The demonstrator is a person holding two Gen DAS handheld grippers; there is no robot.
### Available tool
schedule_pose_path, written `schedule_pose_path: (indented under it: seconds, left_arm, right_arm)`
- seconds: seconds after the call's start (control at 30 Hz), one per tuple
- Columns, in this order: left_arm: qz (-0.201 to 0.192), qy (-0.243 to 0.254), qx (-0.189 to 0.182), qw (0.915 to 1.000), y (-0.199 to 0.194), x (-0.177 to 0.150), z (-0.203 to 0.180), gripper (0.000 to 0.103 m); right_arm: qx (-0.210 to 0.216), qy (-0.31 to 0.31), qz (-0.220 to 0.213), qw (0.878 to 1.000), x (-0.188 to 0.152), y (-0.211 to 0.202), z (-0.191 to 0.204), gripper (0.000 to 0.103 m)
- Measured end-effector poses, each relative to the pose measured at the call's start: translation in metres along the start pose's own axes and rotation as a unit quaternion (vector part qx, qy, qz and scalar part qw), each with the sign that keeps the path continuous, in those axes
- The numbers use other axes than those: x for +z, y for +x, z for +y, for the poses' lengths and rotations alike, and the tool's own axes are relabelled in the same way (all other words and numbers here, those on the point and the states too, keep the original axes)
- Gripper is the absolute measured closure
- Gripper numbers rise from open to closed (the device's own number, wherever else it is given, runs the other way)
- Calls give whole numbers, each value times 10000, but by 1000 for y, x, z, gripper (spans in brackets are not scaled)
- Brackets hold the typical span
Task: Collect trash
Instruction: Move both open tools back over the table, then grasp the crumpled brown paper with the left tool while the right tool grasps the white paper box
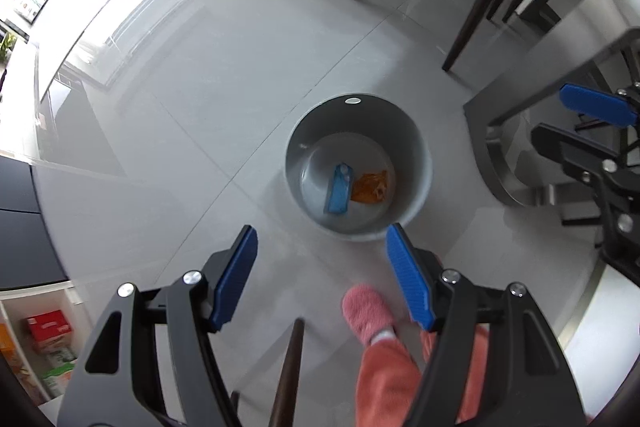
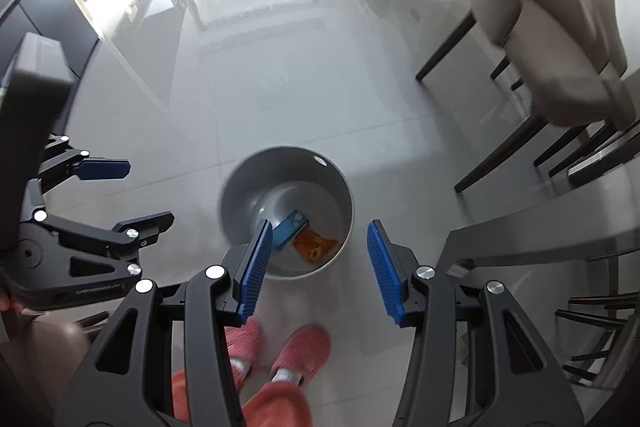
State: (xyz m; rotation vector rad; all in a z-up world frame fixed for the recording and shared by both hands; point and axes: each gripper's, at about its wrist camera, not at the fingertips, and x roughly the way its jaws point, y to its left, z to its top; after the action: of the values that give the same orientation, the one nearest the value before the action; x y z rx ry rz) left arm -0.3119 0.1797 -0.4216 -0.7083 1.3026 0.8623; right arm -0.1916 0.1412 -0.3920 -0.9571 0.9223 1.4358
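Jaws of both the left gripper (image 1: pixel 320 263) and right gripper (image 2: pixel 316 259) spread empty above round grey plastic bin (image 1: pixel 416 143) holding blue carton (image 1: pixel 339 189) and orange wrapper (image 1: pixel 370 188).

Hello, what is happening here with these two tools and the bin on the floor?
A person in pink slippers stands over a grey bin on the tiled floor, holding a gripper in each hand. The left gripper and right gripper are both open and hold nothing. A blue carton and an orange wrapper lie in the bin.

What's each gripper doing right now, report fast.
Left gripper: open, holding nothing.
Right gripper: open, holding nothing, above the bin.
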Motion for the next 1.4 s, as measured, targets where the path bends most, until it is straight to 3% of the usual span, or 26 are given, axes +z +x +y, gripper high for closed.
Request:
schedule_pose_path:
  seconds: [0.17, 0.37, 0.5, 0.67, 0.8, 0.9, 1.17, 1.3, 1.4]
  left_arm:
    - [-234, 380, 73, 9990, -114, 1, -7, 25]
    - [-801, 1038, -155, 9912, -230, 25, -47, 24]
    - [-1161, 1674, -413, 9782, -279, 40, -97, 23]
    - [-1257, 2350, -880, 9598, -308, 54, -170, 23]
    - [-1293, 2752, -1120, 9461, -320, 62, -240, 23]
    - [-1360, 2941, -1136, 9392, -325, 68, -287, 23]
    - [-1254, 2974, -1086, 9403, -314, 87, -383, 23]
    - [-1107, 2994, -1026, 9421, -293, 97, -409, 23]
    - [-984, 3112, -1038, 9395, -280, 102, -419, 23]
  right_arm:
    - [29, 315, -219, 9993, 7, -121, 4, 55]
    - [-503, 1040, -632, 9913, -3, -260, -25, 54]
    - [-1119, 1758, -807, 9747, -26, -330, -66, 50]
    - [-1716, 2730, -993, 9414, -70, -390, -128, 50]
    - [-1987, 3155, -1109, 9212, -101, -418, -175, 50]
    - [-2034, 3178, -1142, 9190, -126, -434, -206, 50]
    - [-1876, 2736, -1129, 9366, -160, -448, -275, 50]
    - [-1748, 2383, -1022, 9498, -158, -435, -289, 50]
    - [-1653, 2390, -979, 9518, -154, -420, -299, 50]
